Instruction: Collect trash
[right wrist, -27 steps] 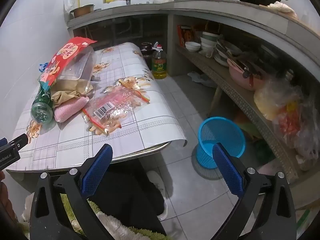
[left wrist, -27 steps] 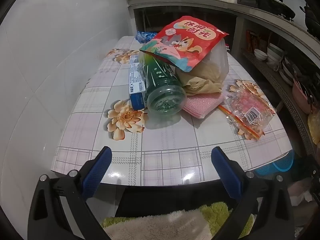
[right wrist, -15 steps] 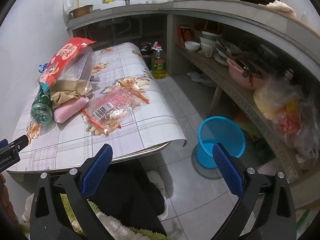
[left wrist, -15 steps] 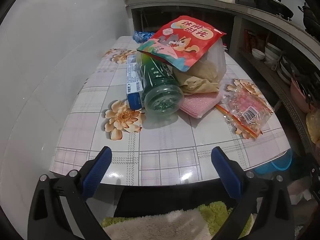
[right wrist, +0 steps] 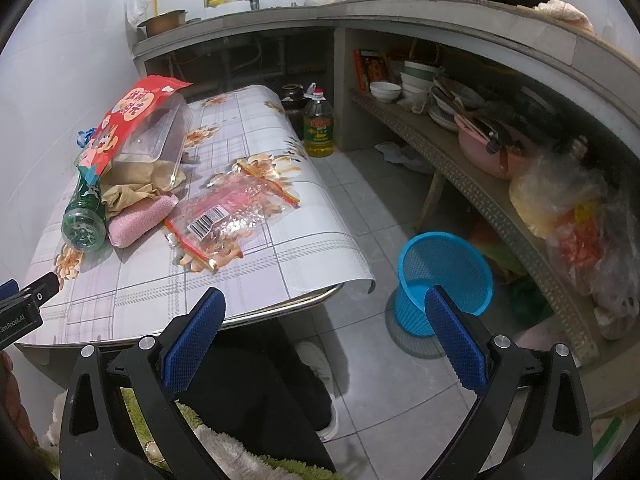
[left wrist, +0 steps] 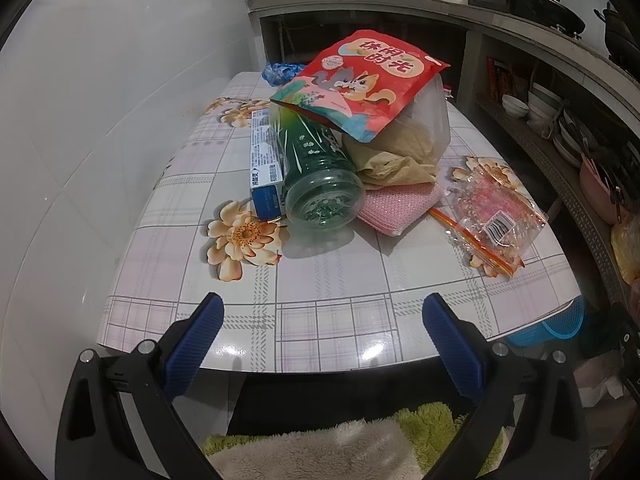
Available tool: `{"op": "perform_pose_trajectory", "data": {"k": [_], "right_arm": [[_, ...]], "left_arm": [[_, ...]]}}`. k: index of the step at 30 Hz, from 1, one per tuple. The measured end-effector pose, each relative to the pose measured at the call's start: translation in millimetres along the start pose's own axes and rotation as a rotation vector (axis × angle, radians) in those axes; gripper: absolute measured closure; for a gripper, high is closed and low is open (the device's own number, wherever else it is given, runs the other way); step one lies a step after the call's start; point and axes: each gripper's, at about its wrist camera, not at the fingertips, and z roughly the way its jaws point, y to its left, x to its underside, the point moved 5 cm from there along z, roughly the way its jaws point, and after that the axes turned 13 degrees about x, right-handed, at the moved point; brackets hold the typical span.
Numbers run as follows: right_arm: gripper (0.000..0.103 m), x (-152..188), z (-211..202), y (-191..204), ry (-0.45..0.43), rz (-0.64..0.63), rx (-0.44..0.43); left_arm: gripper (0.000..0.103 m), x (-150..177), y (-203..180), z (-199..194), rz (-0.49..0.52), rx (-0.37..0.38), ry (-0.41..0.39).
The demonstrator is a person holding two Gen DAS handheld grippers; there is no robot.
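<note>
Trash lies piled on the table [left wrist: 328, 312]: a green plastic bottle [left wrist: 320, 176] on its side, a blue-and-white box [left wrist: 264, 164] beside it, a red snack bag [left wrist: 360, 80] on a clear plastic container [left wrist: 432, 120], crumpled brown paper [left wrist: 396, 164], a pink cloth [left wrist: 396, 208] and a clear zip bag [left wrist: 492, 220] to the right. The zip bag [right wrist: 232, 216] and bottle [right wrist: 84, 220] also show in the right wrist view. A blue mesh bin [right wrist: 440, 276] stands on the floor right of the table. My left gripper [left wrist: 320, 336] is open at the table's near edge. My right gripper [right wrist: 324, 332] is open and empty above the floor.
A white tiled wall [left wrist: 80, 120] bounds the table's left side. A concrete counter with a shelf of bowls [right wrist: 440, 92] and bags [right wrist: 576, 232] runs along the right. An oil bottle [right wrist: 318, 128] stands on the floor behind the table. A person's legs [right wrist: 264, 384] are below the grippers.
The left gripper has drifted slightly, so the pile sits a little lower-left in view. The right gripper has barely moved. Both stay open.
</note>
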Motion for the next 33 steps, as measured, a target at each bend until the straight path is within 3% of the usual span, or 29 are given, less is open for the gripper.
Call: {"op": "perform_pose_trajectory", "data": {"k": [33], "right_arm": [[0.008, -0.4, 3.0, 6.9, 0.007, -0.002, -0.010]], "left_arm": [[0.006, 1.8, 3.9, 7.5, 0.001, -0.011, 0.019]]}}
